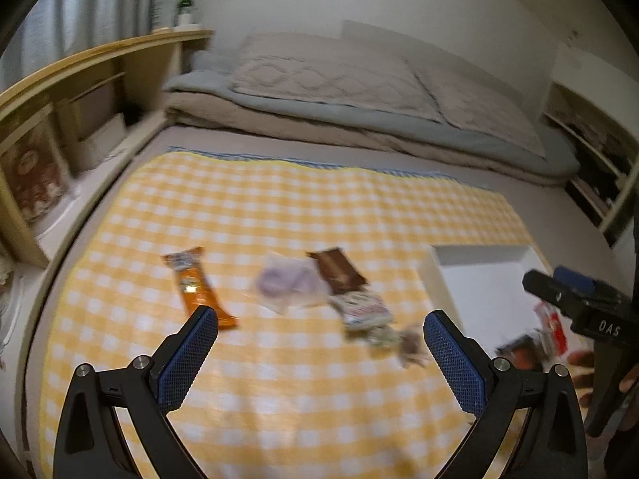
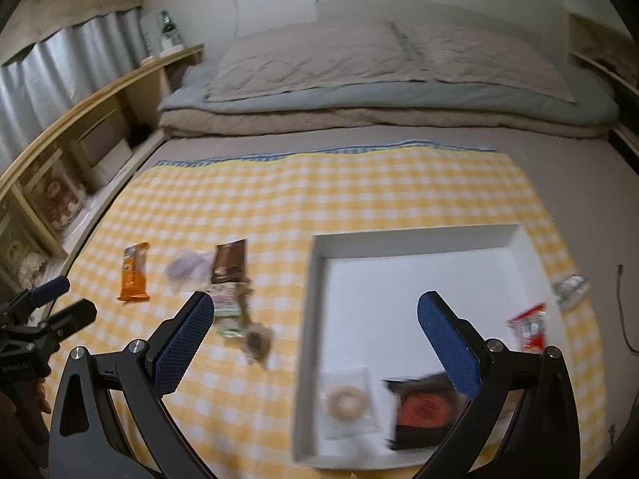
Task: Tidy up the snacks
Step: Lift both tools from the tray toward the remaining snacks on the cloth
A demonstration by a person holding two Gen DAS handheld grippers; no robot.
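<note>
Left gripper (image 1: pixel 320 329) fingers wide above snacks (image 1: pixel 351 299), right gripper (image 2: pixel 315 315) fingers wide over tray (image 2: pixel 419 239)

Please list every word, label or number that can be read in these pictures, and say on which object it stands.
"DAS": on the black body of the right gripper, in the left wrist view.
Snack wrappers, such as the orange packet: print too blurred to read.
Left gripper side label: too small and blurred.
</note>
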